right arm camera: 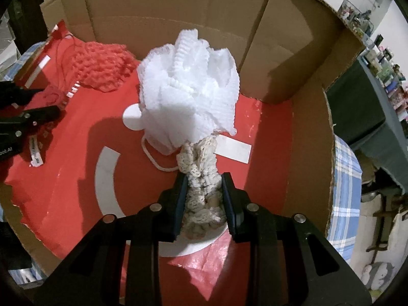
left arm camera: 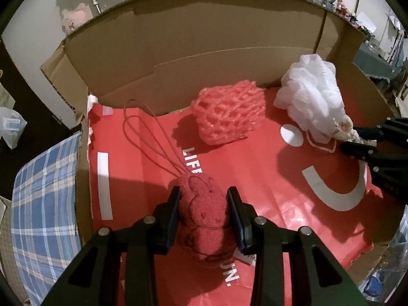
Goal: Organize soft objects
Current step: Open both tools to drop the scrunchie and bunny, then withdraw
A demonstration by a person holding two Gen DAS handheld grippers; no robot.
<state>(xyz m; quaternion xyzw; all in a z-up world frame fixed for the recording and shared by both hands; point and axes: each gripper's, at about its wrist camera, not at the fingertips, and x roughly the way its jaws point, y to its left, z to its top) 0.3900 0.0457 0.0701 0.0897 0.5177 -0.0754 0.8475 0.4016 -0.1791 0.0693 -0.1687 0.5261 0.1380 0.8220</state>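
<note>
Left wrist — left gripper (left arm camera: 204,199) pinching red plush toy (left arm camera: 202,214) | right gripper (right arm camera: 203,186) pinching cream crochet bundle (right arm camera: 201,193)

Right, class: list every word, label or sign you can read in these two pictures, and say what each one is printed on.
"LIFE": white print on the red bag lining the cardboard box; the rest is hidden by the red plush toy.
"UN.": same bag, by the toy.
White tag by the left gripper: too blurred to read.
Nothing else is readable.

Left tongs (left arm camera: 204,199) clamped, right tongs (right arm camera: 203,186) clamped, both pitched steeply down
</note>
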